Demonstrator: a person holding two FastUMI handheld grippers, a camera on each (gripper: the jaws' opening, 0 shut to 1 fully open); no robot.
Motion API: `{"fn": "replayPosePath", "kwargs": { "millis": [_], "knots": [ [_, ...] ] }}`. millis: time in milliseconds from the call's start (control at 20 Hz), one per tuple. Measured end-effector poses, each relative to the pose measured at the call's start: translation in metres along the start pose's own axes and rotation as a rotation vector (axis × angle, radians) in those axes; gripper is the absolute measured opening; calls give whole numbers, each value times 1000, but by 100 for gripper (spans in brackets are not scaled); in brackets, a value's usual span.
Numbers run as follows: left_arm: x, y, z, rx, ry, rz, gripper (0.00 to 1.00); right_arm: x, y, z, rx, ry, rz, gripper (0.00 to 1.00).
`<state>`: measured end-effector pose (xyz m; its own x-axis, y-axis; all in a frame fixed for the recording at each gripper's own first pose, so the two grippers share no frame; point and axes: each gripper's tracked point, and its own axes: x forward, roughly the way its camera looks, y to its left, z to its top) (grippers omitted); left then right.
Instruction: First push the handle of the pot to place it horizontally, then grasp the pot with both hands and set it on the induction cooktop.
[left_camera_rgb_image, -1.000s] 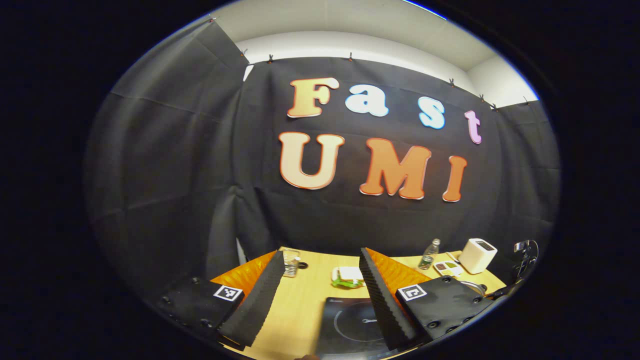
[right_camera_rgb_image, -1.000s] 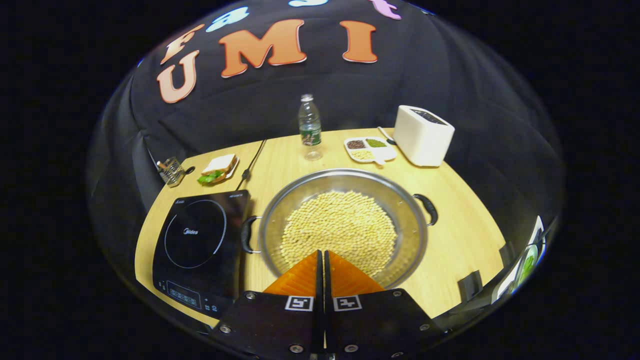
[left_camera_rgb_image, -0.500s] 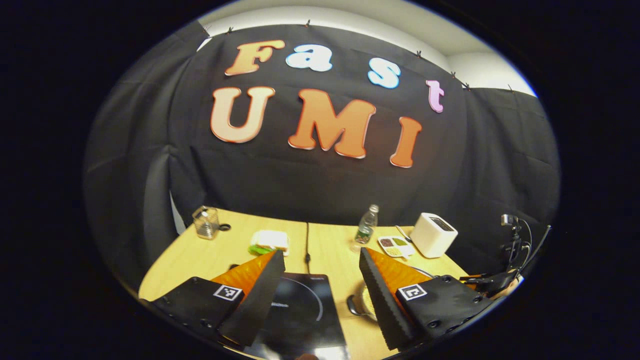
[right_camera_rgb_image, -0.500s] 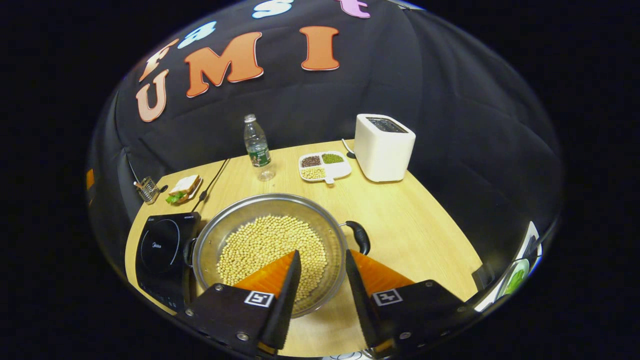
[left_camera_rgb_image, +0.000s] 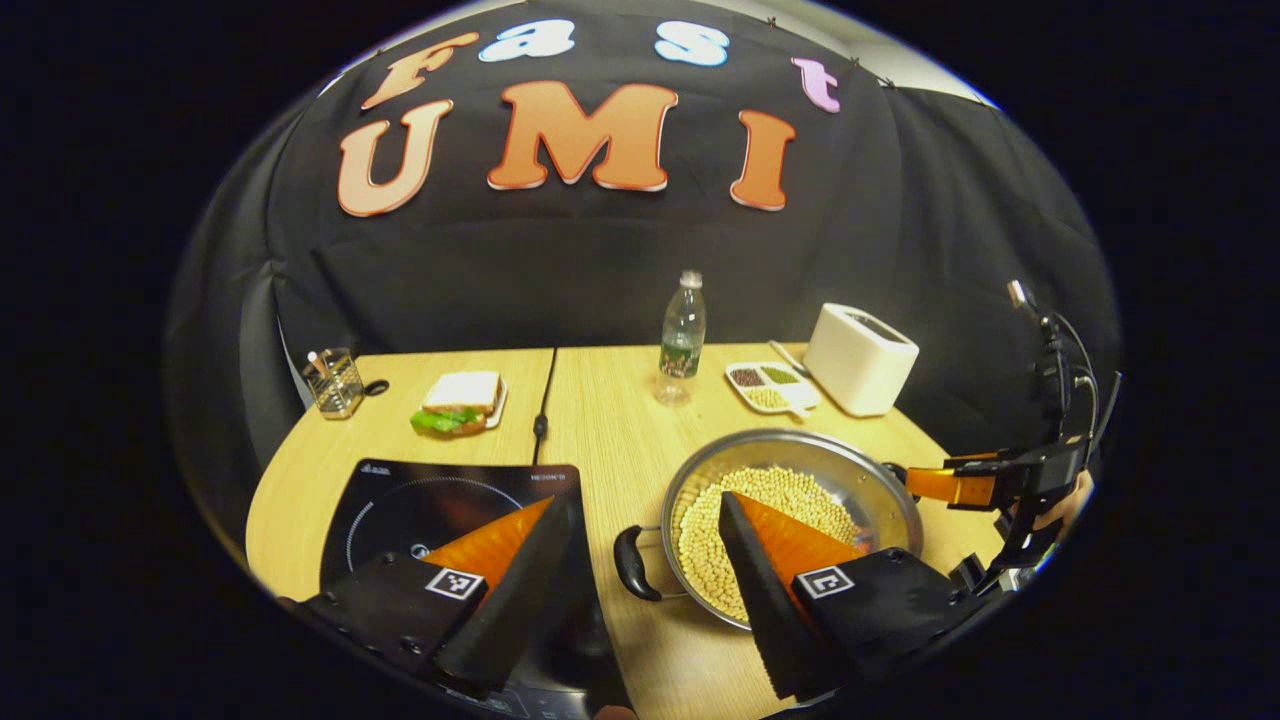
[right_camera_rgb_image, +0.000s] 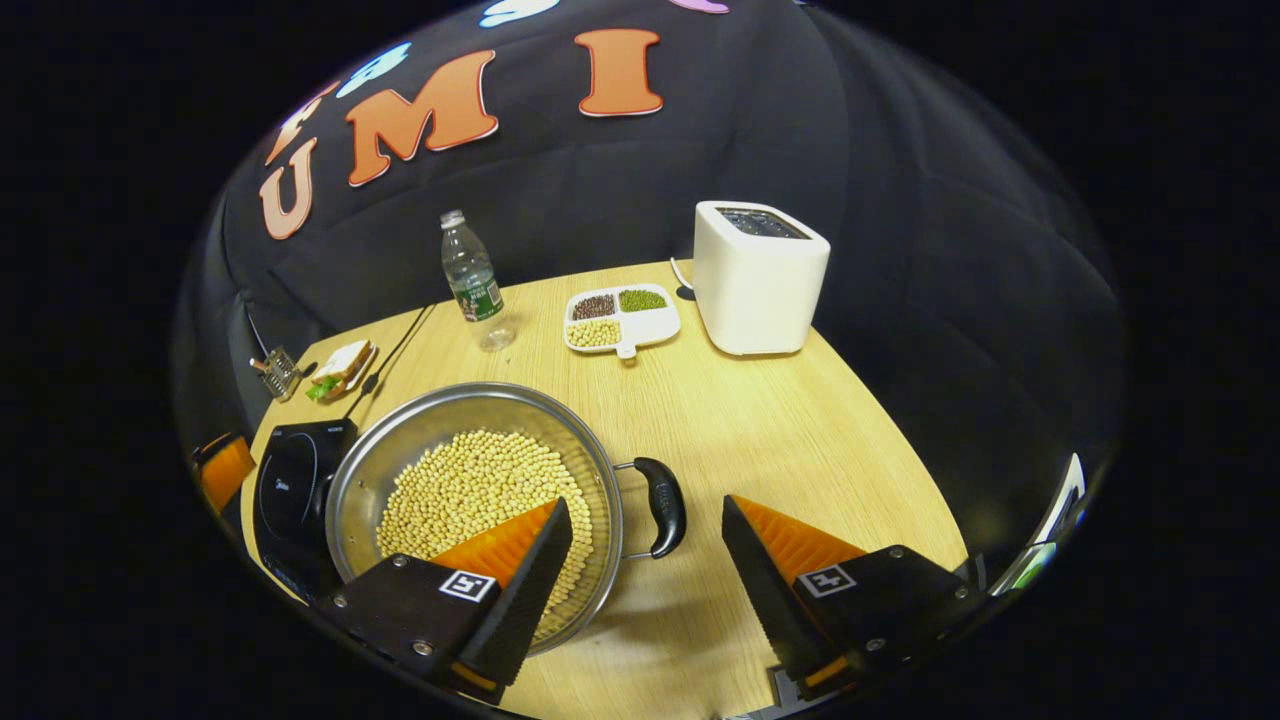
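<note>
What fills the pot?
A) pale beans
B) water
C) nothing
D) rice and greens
A: the pot on the table holds a layer of pale round beans, seen in both gripper views.

The pot (right_camera_rgb_image: 470, 480) is shiny bare metal with glossy dark plastic handles (right_camera_rgb_image: 665, 505), holding matt, pebbly beans (right_camera_rgb_image: 460, 490). The induction cooktop (left_camera_rgb_image: 440, 500) has a smooth, glossy glass-like top. The counter (right_camera_rgb_image: 780, 430) is pale wood grain with a matt finish. The toaster (right_camera_rgb_image: 760, 275) looks like smooth matt plastic, the bottle (right_camera_rgb_image: 470, 280) like clear plastic. The wall (left_camera_rgb_image: 600, 270) is matt, creased cloth.
</note>
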<state>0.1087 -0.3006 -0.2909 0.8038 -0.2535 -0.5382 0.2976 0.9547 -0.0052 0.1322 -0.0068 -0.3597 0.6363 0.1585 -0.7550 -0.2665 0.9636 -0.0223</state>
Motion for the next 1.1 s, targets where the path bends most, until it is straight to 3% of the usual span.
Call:
{"fn": "replayPosePath", "kwargs": {
  "millis": [150, 200, 300, 550, 700, 800, 850, 900, 1000, 1100],
  "knots": [
    [24, -9, -32, -52, 111, -8, 99, 15, 2, -2, -16, 19, 13, 95],
    [31, -9, -39, -62, 132, -6, 99, 19, 2, -2, -17, 24, 17, 90],
    [37, -4, -47, -59, 174, 22, 98, 26, 3, -4, -13, 39, 27, 95],
    [66, 6, -61, -38, 243, 55, 99, 44, 8, -12, 15, 89, 57, 94],
    [70, -3, -79, -30, 308, 39, 91, 50, 11, -20, 31, 119, 70, 92],
    [79, 2, -74, -12, 290, 53, 73, 50, 5, -23, 8, 122, 50, 79],
    [74, -1, -82, -24, 322, 50, 72, 54, 6, -26, 13, 122, 55, 63],
    [75, 1, -80, -39, 327, 56, 72, 48, 6, -23, 21, 130, 64, 65],
    [72, -1, -84, -90, 386, 73, 61, 46, 8, -24, 43, 144, 70, 58],
    [74, -5, -81, -74, 386, 51, 60, 43, 8, -21, 49, 147, 65, 54]
  ]
}}
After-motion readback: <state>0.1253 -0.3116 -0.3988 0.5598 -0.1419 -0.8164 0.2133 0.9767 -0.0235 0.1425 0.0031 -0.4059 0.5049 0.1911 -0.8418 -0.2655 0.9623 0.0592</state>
